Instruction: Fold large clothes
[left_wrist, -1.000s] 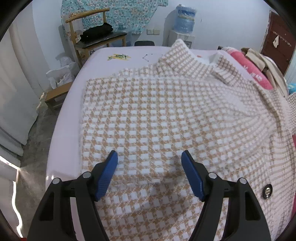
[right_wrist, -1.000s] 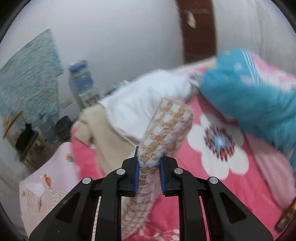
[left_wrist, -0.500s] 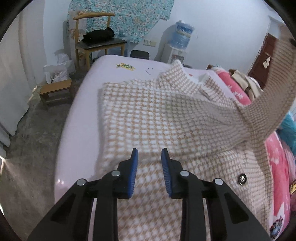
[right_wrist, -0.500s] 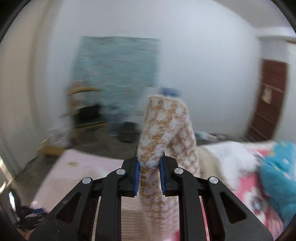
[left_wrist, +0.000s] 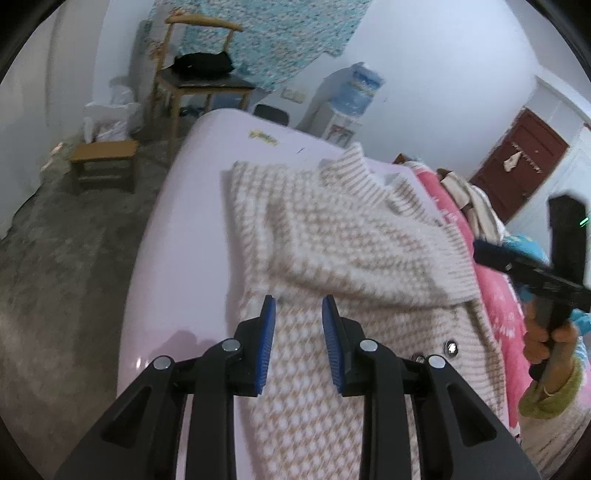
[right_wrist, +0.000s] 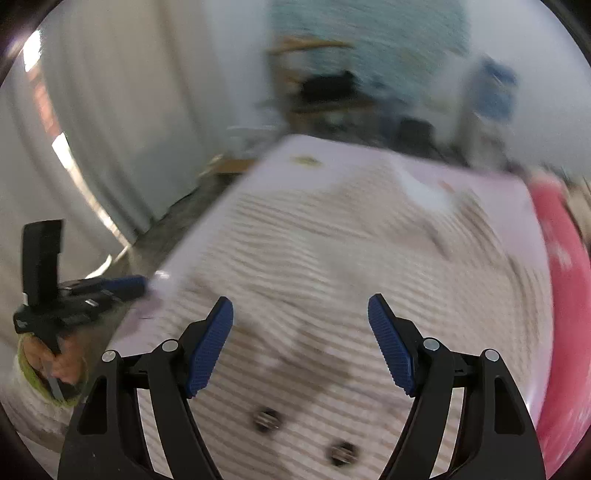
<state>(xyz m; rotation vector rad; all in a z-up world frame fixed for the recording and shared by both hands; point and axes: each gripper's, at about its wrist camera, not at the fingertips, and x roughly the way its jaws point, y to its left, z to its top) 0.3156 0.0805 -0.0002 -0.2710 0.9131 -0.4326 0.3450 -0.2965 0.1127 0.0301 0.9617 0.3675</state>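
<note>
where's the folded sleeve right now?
In the left wrist view the sleeve lies folded across the checked cardigan on the bed, cuff toward the pink quilt, just beyond the left gripper.

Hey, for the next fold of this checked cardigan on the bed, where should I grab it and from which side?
Probably the near hem of the cardigan, approached from the bed's foot. The sleeve already lies folded across the chest, so the lower body is the loose flat part. The open left gripper hovers over it; the right gripper is open too.
</note>
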